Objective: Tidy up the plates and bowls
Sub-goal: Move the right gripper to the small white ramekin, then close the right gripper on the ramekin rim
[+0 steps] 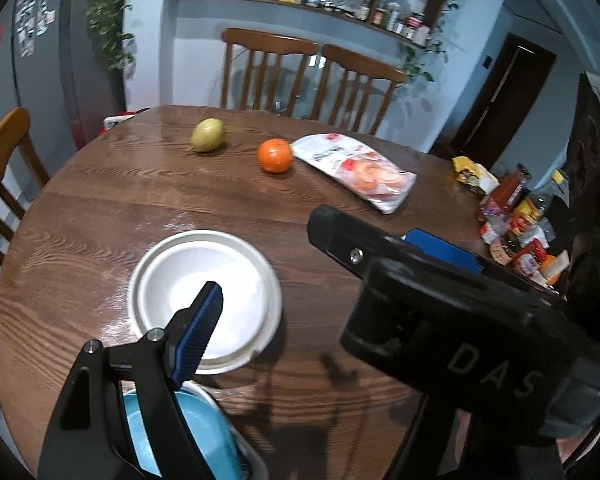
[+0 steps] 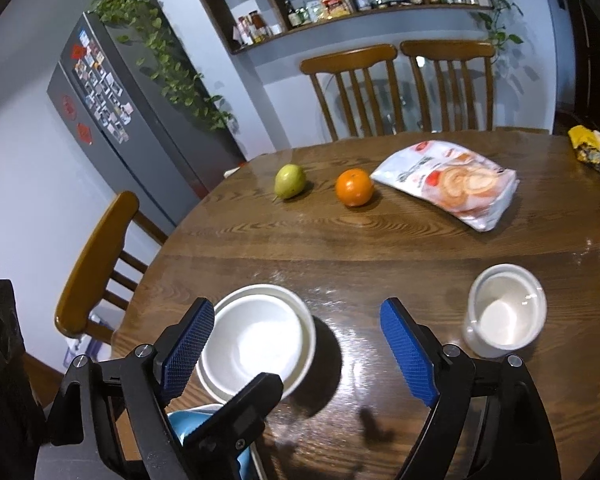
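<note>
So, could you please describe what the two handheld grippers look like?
Both the left gripper and right gripper have matte black angular frames with silver screws and blue ribbed pads on the fingers. The right gripper's body carries raised "DAS" lettering.

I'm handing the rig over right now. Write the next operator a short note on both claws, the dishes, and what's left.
Left claw: open, empty, over the table's near edge.
Right claw: open, empty, above bare wood.
Two nested white bowls sit near the front edge of the table.
Blue dish lies at the near edge, below the left claw.
White cup stands alone, right of the bowls.
Done: white bowls stacked.
Left: probably gather the blue dish and cup.
</note>
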Demonstrator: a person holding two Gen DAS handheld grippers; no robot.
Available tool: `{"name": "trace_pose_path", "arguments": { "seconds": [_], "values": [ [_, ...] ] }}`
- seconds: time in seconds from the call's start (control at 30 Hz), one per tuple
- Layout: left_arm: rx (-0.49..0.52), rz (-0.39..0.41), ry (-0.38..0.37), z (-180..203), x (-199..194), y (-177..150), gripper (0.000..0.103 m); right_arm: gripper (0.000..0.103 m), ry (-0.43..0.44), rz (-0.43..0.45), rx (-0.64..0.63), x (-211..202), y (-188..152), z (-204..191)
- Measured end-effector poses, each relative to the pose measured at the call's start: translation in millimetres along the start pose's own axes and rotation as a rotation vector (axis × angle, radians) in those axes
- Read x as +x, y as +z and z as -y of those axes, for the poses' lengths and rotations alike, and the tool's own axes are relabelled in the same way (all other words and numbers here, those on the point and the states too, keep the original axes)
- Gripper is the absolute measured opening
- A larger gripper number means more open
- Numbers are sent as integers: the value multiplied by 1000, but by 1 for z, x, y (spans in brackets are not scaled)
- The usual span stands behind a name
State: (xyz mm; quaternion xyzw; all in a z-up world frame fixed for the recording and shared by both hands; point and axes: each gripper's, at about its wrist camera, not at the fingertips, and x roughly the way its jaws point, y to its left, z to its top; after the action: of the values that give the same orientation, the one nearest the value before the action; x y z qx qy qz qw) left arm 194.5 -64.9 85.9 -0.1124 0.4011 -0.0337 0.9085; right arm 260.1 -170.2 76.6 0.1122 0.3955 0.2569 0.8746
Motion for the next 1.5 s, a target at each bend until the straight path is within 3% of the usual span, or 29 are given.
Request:
{"name": "trace_pose_path", "arguments": {
  "seconds": [0.37, 0.67, 1.07, 1.5],
  "values": [
    [74, 39, -90, 52, 5, 6, 80, 87, -76, 99, 88, -42, 6, 52],
    [11, -11, -166, 81, 33, 10, 80, 87, -151, 133, 227, -60, 8, 112],
    [-51, -139, -142, 107, 91, 9, 80, 87, -154, 44, 357, -40, 3, 172],
    [-64, -182, -144, 105, 120, -1, 80, 87, -162, -45, 397, -13, -3, 192]
  ]
}}
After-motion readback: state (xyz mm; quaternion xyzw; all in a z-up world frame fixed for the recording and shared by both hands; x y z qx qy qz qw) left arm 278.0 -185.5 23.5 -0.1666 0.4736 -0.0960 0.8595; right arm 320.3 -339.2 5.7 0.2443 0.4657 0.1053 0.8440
